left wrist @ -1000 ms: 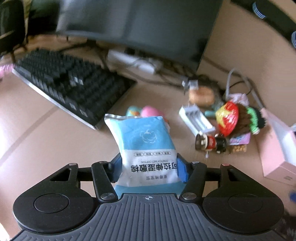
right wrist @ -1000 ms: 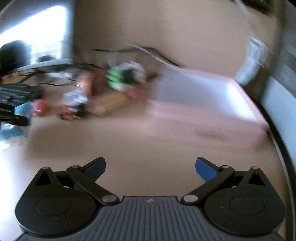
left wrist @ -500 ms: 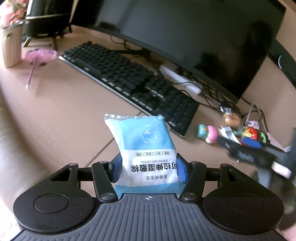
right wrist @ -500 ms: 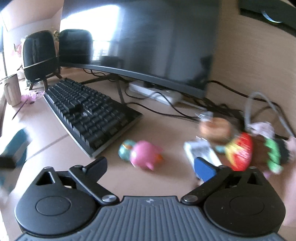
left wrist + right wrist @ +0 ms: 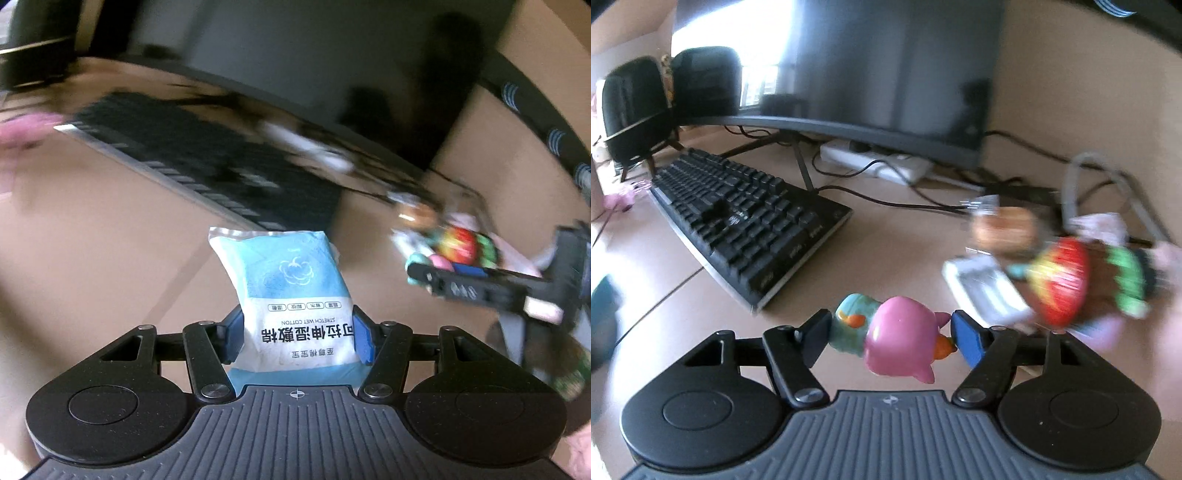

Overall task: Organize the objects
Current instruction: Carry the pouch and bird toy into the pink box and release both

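Observation:
My left gripper (image 5: 295,338) is shut on a blue and white wet-cotton packet (image 5: 291,295) and holds it above the desk. My right gripper (image 5: 892,338) has its jaws around a pink and teal toy figure (image 5: 890,338), with both fingers touching or nearly touching it. The right gripper also shows in the left wrist view (image 5: 480,286), at the right next to the toy pile. A red and yellow toy (image 5: 1060,280), a green striped toy (image 5: 1126,280), a white case (image 5: 986,291) and a bun-like toy (image 5: 1004,229) lie just beyond, blurred.
A black keyboard (image 5: 746,229) lies to the left on the tan desk (image 5: 886,258). A curved monitor (image 5: 886,66) stands behind it, with a white power strip (image 5: 879,162) and cables under it. Two black speakers (image 5: 665,99) stand at far left.
My right gripper swung left from the pink box to the toy pile and closed its jaws around the pink and teal toy. My left gripper kept hold of the packet while moving.

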`<control>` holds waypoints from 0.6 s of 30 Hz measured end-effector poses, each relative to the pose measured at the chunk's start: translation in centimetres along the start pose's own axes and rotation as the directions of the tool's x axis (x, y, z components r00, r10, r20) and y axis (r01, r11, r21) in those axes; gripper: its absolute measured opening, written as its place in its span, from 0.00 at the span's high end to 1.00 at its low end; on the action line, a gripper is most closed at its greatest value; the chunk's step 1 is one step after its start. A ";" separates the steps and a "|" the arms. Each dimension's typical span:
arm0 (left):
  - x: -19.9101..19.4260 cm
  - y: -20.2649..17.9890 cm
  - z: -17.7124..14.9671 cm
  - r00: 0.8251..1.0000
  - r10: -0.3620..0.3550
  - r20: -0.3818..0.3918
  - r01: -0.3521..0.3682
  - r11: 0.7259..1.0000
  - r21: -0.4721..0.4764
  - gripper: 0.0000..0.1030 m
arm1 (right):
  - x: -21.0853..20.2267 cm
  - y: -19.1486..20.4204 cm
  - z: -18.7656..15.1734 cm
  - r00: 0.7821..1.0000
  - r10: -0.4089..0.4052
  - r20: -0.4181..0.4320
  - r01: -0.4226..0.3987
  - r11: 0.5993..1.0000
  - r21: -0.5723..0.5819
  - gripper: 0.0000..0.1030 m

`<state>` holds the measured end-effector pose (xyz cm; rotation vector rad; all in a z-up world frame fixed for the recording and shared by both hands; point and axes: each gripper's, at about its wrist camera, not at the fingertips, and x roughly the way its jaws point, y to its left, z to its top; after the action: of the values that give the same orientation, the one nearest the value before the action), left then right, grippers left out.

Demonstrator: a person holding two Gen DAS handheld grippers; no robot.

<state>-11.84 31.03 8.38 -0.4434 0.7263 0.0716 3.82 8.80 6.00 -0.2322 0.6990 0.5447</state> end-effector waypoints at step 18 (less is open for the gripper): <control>20.9 -37.4 3.6 0.930 -0.328 -0.167 0.367 0.864 0.346 0.39 | -22.4 -17.3 -13.3 0.879 -0.472 0.075 0.444 0.865 0.234 0.31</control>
<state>14.04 -3.16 10.75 -0.2075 0.7309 -0.4300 -8.21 -19.56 11.31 -0.1554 0.5432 0.0243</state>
